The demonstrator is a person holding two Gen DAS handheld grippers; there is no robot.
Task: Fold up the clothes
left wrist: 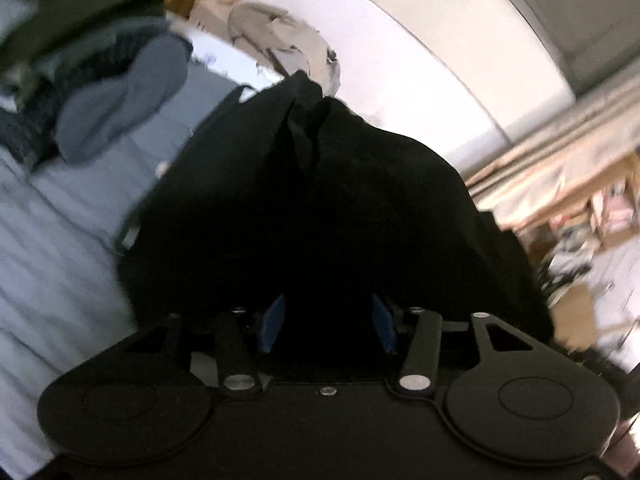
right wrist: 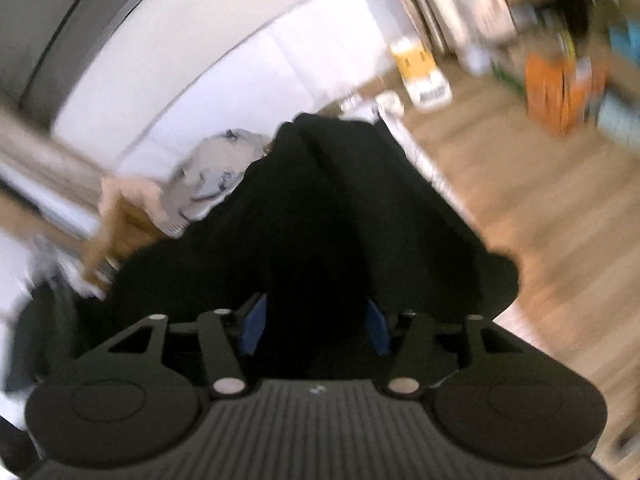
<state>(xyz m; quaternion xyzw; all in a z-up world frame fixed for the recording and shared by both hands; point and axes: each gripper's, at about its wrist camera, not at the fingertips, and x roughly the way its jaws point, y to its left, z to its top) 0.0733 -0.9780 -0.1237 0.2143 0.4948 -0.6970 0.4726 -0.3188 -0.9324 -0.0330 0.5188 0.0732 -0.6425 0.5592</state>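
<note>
A black garment fills the middle of the left wrist view and drapes over my left gripper, hiding the fingertips; only the blue pads show at its edges. The same black garment covers my right gripper in the right wrist view, with blue pads either side of the cloth. Both grippers appear shut on the garment and hold it up. Both views are blurred.
A bed with a pale blue-grey sheet lies at left, with a grey-blue garment and dark clothes on it. A light grey garment lies further off, also in the right view. Wooden floor and clutter at right.
</note>
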